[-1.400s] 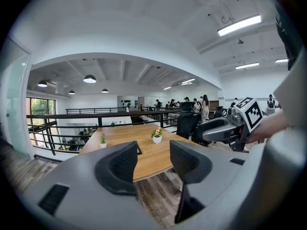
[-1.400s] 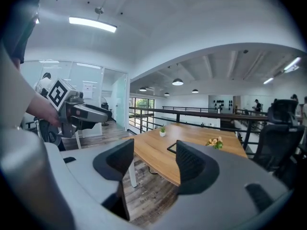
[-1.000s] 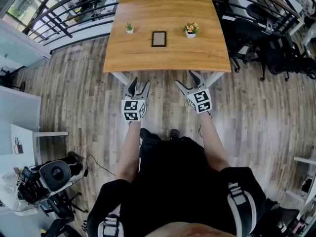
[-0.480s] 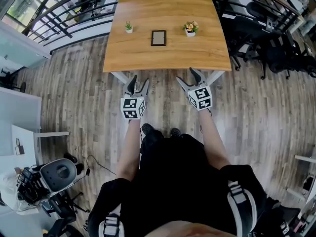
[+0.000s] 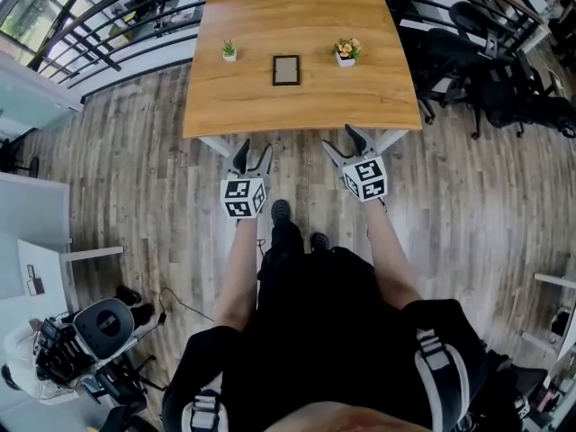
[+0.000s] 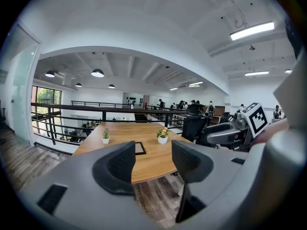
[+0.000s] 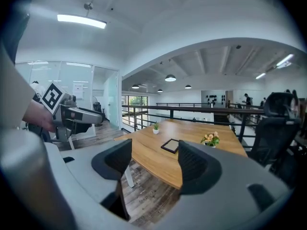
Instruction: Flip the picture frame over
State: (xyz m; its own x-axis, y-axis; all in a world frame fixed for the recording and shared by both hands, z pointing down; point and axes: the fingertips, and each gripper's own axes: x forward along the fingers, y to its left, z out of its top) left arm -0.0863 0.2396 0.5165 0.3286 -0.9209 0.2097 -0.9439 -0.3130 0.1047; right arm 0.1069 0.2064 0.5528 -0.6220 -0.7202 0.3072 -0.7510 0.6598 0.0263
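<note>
The dark-rimmed picture frame (image 5: 286, 70) lies flat in the middle of the wooden table (image 5: 270, 111); it also shows as the picture frame (image 6: 140, 148) and the picture frame (image 7: 172, 145). Both grippers hover over the floor short of the table's near edge, well apart from the frame. My left gripper (image 5: 254, 154) is open and empty, the same as the left gripper (image 6: 152, 162). My right gripper (image 5: 339, 142) is open too; its jaws have just been closing slightly with nothing between them, seen as the right gripper (image 7: 152, 164).
A small green plant (image 5: 229, 50) stands left of the frame and a flower pot (image 5: 346, 52) to its right. Black railings (image 5: 108, 34) run behind the table and office chairs (image 5: 504, 79) crowd its right side. Another person sits with gear at lower left (image 5: 63, 349).
The person has stepped toward the table, one foot now forward. Both grippers keep their pose ahead of the body, and the table sits slightly closer and to the left.
</note>
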